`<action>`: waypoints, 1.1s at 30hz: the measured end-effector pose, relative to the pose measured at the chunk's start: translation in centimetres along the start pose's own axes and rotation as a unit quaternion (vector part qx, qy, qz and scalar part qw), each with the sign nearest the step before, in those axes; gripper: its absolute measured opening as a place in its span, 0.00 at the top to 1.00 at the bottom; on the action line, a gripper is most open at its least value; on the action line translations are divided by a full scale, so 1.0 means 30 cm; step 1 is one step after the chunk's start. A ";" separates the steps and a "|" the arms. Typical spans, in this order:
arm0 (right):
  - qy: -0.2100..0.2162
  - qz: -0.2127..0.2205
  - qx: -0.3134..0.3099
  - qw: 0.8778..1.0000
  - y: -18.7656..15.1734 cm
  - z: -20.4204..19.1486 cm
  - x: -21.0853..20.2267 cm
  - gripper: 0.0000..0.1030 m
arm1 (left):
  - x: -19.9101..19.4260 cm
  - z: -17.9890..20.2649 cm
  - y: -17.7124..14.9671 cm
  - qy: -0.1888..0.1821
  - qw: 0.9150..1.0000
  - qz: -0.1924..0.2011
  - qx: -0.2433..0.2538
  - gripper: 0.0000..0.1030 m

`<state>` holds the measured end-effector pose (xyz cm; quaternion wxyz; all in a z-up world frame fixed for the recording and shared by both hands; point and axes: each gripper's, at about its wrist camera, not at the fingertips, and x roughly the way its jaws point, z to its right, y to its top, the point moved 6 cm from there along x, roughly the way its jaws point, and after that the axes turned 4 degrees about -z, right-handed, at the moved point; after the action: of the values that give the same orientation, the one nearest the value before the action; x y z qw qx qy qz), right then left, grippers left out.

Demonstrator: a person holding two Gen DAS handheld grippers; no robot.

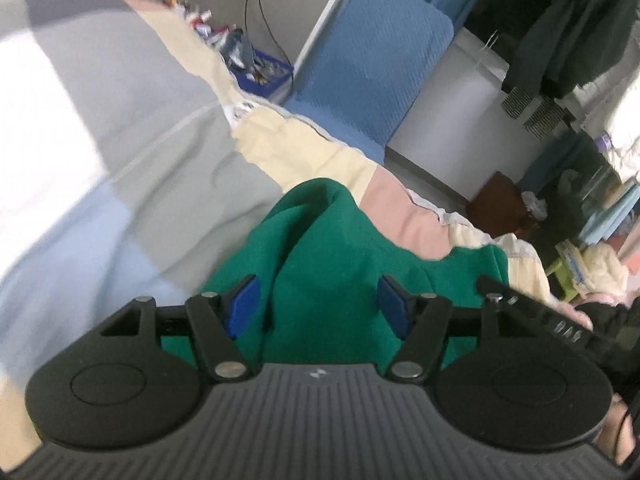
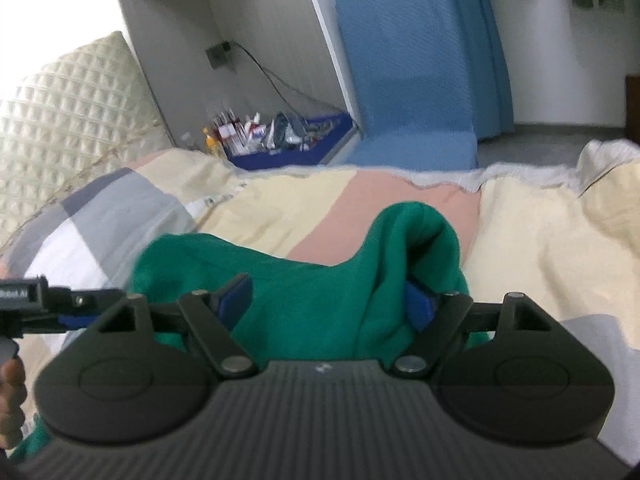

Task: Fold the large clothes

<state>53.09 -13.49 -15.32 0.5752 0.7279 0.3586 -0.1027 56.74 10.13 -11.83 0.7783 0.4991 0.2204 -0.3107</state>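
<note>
Straddling green garment (image 1: 320, 264): both tongs, blue pads (image 1: 242, 304) apart.

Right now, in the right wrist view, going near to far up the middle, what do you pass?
right gripper → green garment → patchwork quilt → blue basket of clutter → grey wall

garment (image 2: 304, 304) on bed (image 2: 540, 248); bin (image 2: 288, 148) on floor behind bed, mat (image 2: 408, 92) right of bin.

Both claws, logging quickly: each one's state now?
Left claw: open, green garment between fingers.
Right claw: open, same garment bunched between fingers.
</note>
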 end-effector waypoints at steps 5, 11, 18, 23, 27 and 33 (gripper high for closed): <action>0.008 0.026 -0.007 1.000 -0.036 -0.086 -0.219 0.22 | -0.257 0.063 -0.106 0.003 0.999 0.034 0.026 0.32; 0.008 0.048 -0.016 0.999 -0.124 -0.209 -0.554 0.22 | -0.576 0.133 -0.283 0.006 0.997 0.061 0.037 0.32; -0.001 0.048 -0.014 0.999 -0.302 -0.291 -0.891 0.22 | -0.833 0.186 -0.529 0.013 0.996 0.067 0.051 0.32; -0.022 0.032 -0.014 0.999 -0.452 -0.289 -1.026 0.22 | -0.878 0.145 -0.679 0.043 0.994 0.067 0.073 0.32; -0.027 0.009 0.005 1.000 -0.575 -0.265 -1.064 0.22 | -0.872 0.029 -0.757 0.053 0.996 0.067 0.028 0.32; -0.023 -0.051 0.028 0.998 -0.707 -0.277 -1.015 0.18 | -0.837 -0.103 -0.799 0.070 0.997 0.014 0.000 0.32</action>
<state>15.35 -16.51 -11.75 0.5566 0.7222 0.3790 -0.1582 21.95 12.19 -12.01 0.7653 0.5226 0.2675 -0.2639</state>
